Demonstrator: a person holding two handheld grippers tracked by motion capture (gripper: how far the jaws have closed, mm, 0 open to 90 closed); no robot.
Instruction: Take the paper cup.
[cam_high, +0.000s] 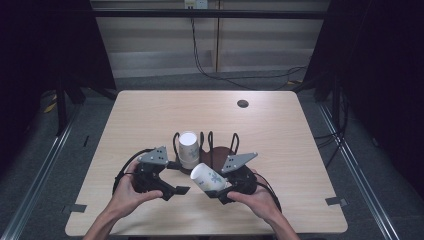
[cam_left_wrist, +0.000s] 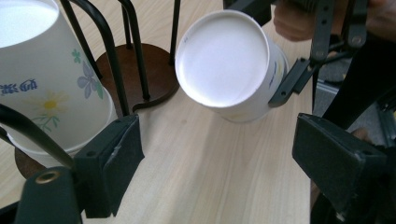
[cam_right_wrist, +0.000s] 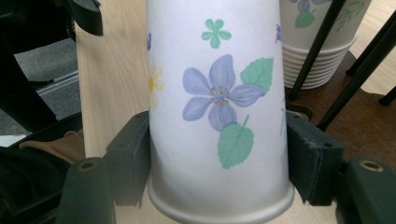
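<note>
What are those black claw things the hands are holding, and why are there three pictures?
Those are grippers: hand-held tongs with two black jaws. A person holds one in each hand. The big picture looks down on the wooden table from above. The other two come from little cameras riding on each gripper.

The right gripper is squeezing a flowery paper cup, tipped sideways above the table. The left gripper is open with nothing in it; you can see the bare table between its jaws.

On the table stands a black wire rack on a round brown base. A stack of upside-down cups sits in it.
</note>
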